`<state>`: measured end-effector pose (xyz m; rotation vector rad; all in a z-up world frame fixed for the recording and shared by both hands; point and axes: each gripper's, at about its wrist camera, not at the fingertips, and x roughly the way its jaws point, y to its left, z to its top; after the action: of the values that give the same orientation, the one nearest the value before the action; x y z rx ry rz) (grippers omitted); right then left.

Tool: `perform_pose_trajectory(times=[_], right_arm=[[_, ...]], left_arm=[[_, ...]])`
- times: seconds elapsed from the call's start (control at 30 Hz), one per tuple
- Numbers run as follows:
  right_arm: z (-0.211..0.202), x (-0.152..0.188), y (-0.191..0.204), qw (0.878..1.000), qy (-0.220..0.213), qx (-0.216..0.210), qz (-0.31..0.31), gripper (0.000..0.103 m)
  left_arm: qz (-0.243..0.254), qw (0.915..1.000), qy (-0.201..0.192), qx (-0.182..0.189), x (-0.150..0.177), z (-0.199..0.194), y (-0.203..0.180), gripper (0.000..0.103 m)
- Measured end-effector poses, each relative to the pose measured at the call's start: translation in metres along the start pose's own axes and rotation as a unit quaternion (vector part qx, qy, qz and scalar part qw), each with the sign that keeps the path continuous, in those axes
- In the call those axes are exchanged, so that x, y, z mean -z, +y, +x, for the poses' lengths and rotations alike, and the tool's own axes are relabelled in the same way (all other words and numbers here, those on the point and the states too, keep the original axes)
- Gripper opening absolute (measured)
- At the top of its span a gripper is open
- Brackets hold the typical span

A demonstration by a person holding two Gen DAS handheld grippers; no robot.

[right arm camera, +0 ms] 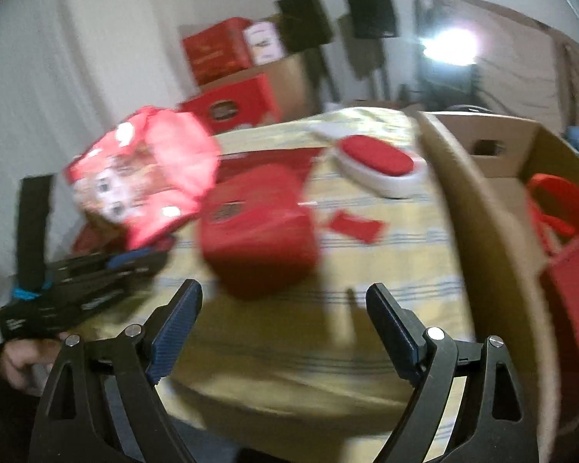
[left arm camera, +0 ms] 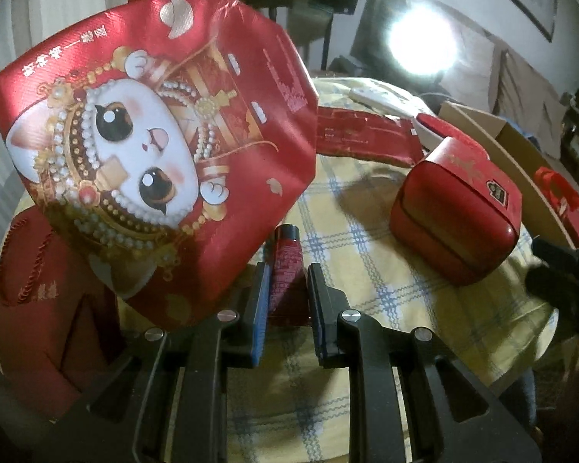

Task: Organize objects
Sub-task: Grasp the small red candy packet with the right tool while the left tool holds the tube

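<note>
A red gift bag printed with a cartoon cat hangs tilted above the table. My left gripper is shut on a dark red fold at the bag's edge. In the right wrist view the same bag rises blurred above the left gripper, which a hand holds. A rounded red box stands on the yellow checked tablecloth. My right gripper is open, its jaws wide apart with nothing between them. The red box lies just beyond its fingertips.
An open cardboard box with a red bag inside stands at the table's right. A white dish with a red oval top, a small red card and a flat red pack lie further back. Red cartons are stacked behind.
</note>
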<state>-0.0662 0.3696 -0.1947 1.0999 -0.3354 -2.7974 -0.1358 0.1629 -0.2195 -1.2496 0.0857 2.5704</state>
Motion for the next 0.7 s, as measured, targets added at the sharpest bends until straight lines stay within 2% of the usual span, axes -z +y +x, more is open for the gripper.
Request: perform_pose_trajectory(times=[0.1,0.17,0.2,0.5,0.7], right_arm=[[0.007,-0.005,-0.018,0.999,0.015,0.032,-0.003,0.087],[0.016,-0.008,-0.025,0.998,0.033,0.060,-0.019,0.072],[0.020,-0.009,-0.026,0.997,0.042,0.062,-0.023,0.070],[0.033,-0.018,-0.017,0.996,0.034,0.063,-0.056,0.074],[0.052,-0.031,-0.013,0.992,0.040,0.084,-0.082,0.074]], left_arm=[[-0.003,1.0000,-0.007,0.002,0.000,0.001,0.001,0.018],[-0.004,0.9999,-0.011,0.002,0.000,0.001,0.002,0.018],[-0.005,0.9999,-0.013,0.001,0.001,0.001,0.002,0.018],[-0.021,0.9994,-0.025,0.010,0.002,0.002,0.006,0.018],[-0.023,0.9992,-0.029,0.016,0.002,0.002,0.007,0.018]])
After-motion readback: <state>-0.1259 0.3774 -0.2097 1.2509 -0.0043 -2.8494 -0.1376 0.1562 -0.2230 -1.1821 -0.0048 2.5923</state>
